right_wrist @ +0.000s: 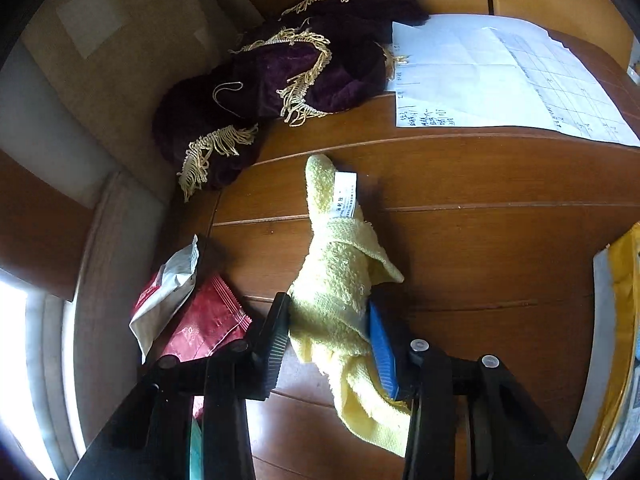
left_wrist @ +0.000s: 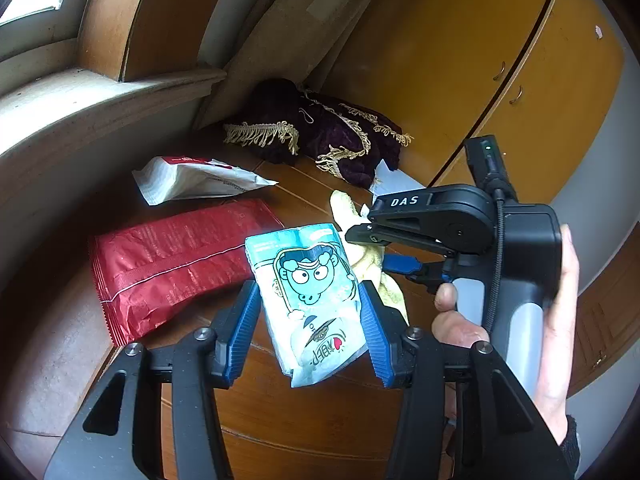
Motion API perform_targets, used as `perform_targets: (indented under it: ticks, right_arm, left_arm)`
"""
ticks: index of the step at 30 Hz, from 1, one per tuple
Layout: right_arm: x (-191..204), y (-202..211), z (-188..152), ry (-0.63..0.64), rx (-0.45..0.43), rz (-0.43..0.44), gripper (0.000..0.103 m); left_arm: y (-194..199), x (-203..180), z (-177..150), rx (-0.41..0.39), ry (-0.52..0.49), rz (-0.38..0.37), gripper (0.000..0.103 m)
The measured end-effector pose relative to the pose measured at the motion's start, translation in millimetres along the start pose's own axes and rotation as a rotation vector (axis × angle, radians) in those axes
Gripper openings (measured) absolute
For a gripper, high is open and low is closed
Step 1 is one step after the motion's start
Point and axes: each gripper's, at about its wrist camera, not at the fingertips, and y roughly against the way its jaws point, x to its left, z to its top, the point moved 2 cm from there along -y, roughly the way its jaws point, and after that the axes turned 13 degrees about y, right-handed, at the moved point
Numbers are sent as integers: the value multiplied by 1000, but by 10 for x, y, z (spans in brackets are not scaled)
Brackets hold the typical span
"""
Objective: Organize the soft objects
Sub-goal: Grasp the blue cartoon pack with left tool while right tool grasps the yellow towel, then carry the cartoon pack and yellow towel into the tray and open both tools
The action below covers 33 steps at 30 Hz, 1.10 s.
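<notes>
Here the left gripper (left_wrist: 310, 316) pinches a pale blue snack pouch (left_wrist: 310, 292) between its blue pads, the pouch printed with a goggle-eyed cartoon face — its lettering is upside down and unreadable. At nine o'clock from it a red crinkled bag (left_wrist: 176, 264) lies on the wooden table (left_wrist: 304, 420), and a white bag (left_wrist: 192, 178) at eleven. The right gripper (right_wrist: 328, 332), marked "DAS" in the left view, is clamped on a yellow towel (right_wrist: 340, 280) whose white care tag (right_wrist: 345, 194) points to twelve — print too small to read. Beyond, at eleven, sits a purple fringed cloth (right_wrist: 280, 76); at one, a handwritten sheet (right_wrist: 492, 76).
</notes>
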Motion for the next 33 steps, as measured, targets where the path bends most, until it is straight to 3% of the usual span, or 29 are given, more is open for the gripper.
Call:
perform_targets:
  ticks: [3, 10, 14, 18, 33]
  right_arm:
    - [23, 236, -119, -8, -39, 30, 39]
    - [24, 1016, -652, 73, -241, 176, 38]
    - [-62, 1197, -929, 116, -329, 246, 38]
    - [-146, 1273, -1043, 134, -404, 242, 38]
    - [-270, 1542, -1262, 95, -469, 294, 38]
  left_arm:
    - [-13, -15, -11, -4, -11, 5, 48]
    - [-75, 1, -34, 21, -9, 10, 48]
    - [-103, -28, -55, 30, -20, 14, 48]
    - [-146, -57, -84, 57, -27, 4, 48]
    - [-83, -219, -175, 27, -112, -34, 48]
